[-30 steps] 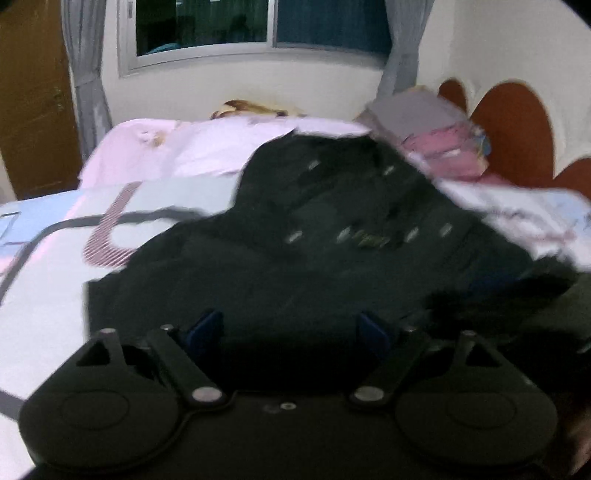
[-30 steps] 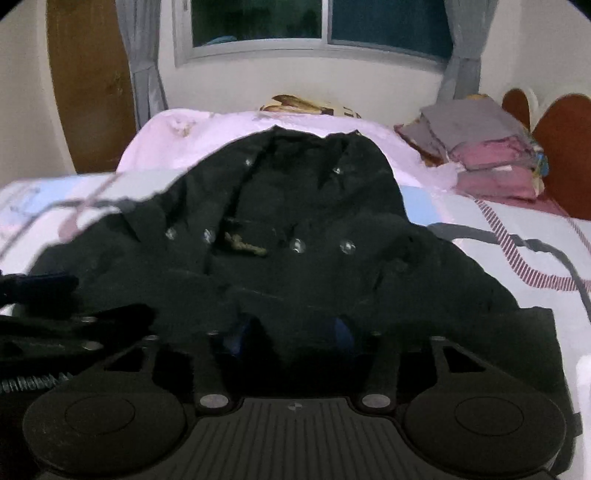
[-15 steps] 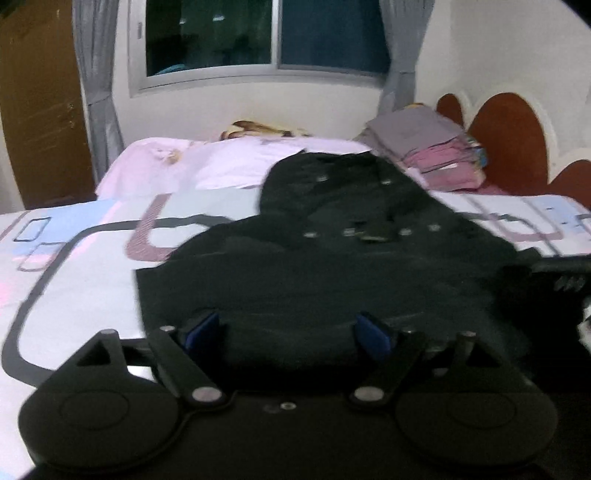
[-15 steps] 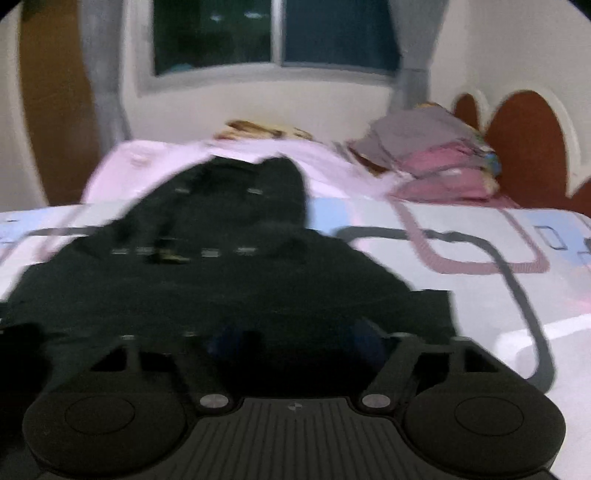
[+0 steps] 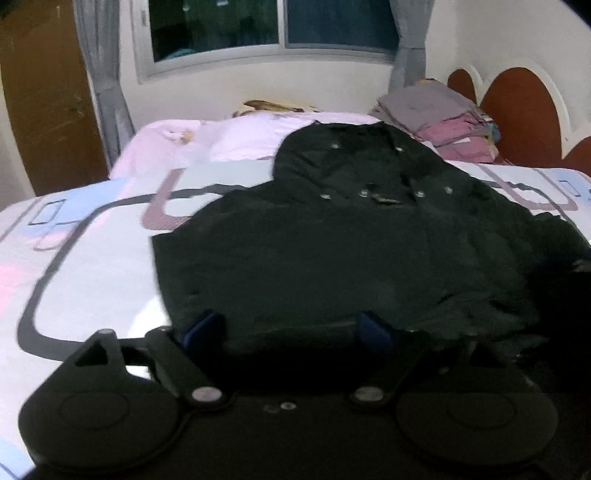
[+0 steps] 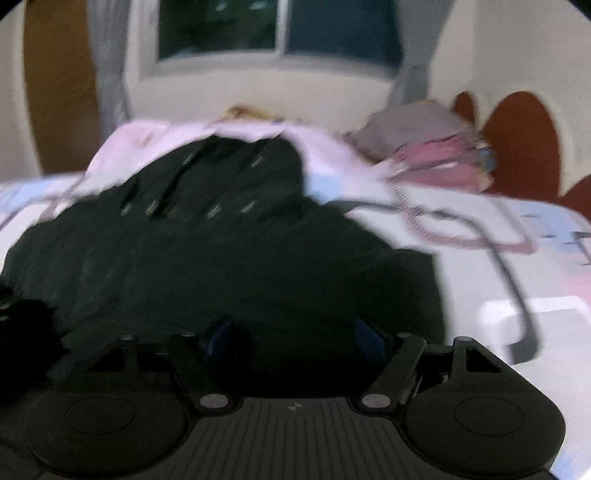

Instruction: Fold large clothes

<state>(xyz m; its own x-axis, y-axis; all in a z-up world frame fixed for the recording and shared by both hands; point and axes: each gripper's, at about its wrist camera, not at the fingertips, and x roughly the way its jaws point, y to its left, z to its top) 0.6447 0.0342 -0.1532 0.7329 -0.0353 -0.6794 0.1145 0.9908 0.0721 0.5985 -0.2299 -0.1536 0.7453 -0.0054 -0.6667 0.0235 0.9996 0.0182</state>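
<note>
A patterned bed [image 5: 92, 258] bears a black jacket [image 5: 351, 251], apparently spread flat.

One black snap-buttoned jacket [image 5: 332, 251] ahead of the hand-held grippers — two of those, left [image 5: 291, 330] and right [image 6: 295, 338]. One patterned bed [image 5: 92, 266], one stack of folded grey and pink clothes [image 5: 443, 122] beyond — one window [image 5: 273, 26].

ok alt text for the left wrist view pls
A black hooded jacket lies spread on a patterned bedsheet, hood toward the window. The left gripper hovers at its near hem, jaws opening, with folded clothes stacked beyond.
</note>
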